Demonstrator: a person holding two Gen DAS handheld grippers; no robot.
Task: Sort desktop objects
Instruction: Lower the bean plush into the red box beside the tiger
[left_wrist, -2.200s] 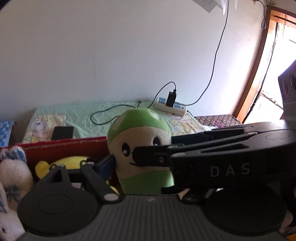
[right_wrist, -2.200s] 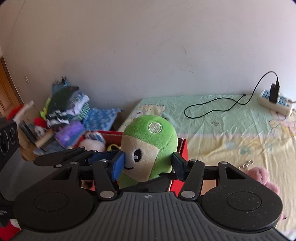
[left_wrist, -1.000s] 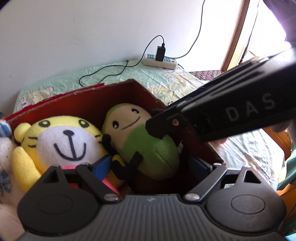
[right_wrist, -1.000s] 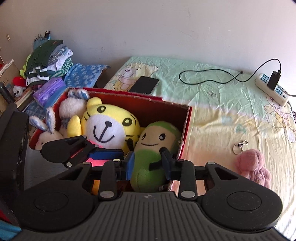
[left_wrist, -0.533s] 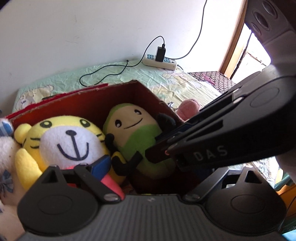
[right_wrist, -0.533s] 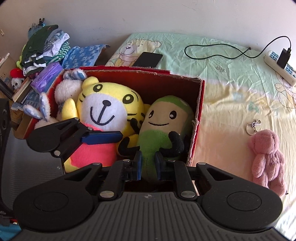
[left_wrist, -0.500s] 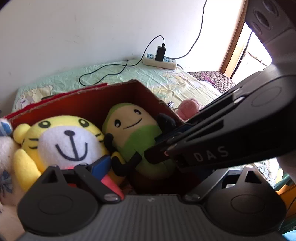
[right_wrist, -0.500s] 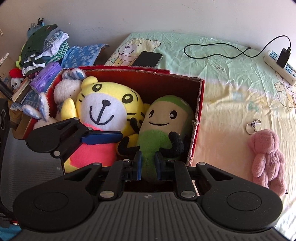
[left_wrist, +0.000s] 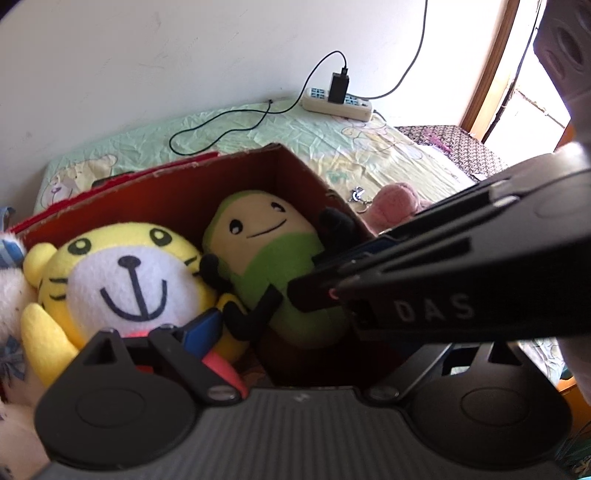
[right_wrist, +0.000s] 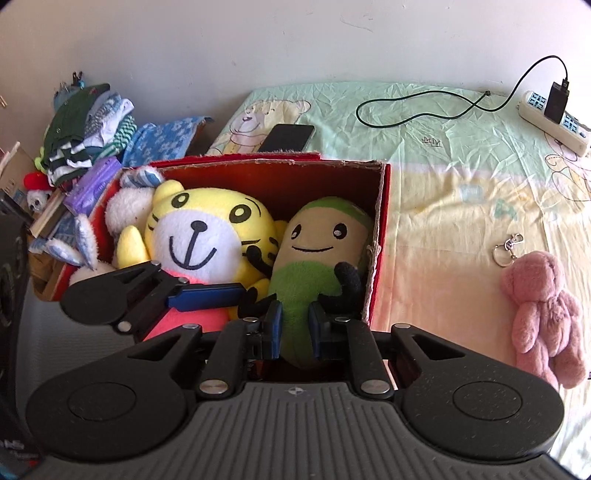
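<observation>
A green plush toy (right_wrist: 317, 251) lies face up in the right half of a red cardboard box (right_wrist: 382, 221), next to a yellow tiger plush (right_wrist: 207, 236). My right gripper (right_wrist: 295, 328) is shut on the green toy's lower end, its blue pads pinching the fabric. My left gripper (left_wrist: 317, 332) stands wide over the box's near side, its jaws closing slightly. The tiger's pink body and the green toy (left_wrist: 273, 251) lie between them untouched. Its right finger is hidden behind the right gripper's body. One blue-padded left finger (right_wrist: 205, 291) hovers over the tiger.
A white bunny plush (right_wrist: 125, 206) fills the box's left end. On the bed sheet to the right lies a pink plush (right_wrist: 543, 314) with a keyring. A phone (right_wrist: 288, 136) lies behind the box, a power strip (right_wrist: 550, 118) at the back right, and piled clothes (right_wrist: 85, 125) at the left.
The green plush, earlier held upright above the box, has come down into it beside the tiger. My right jaws have narrowed on its lower end. Little differs over the last half second.
</observation>
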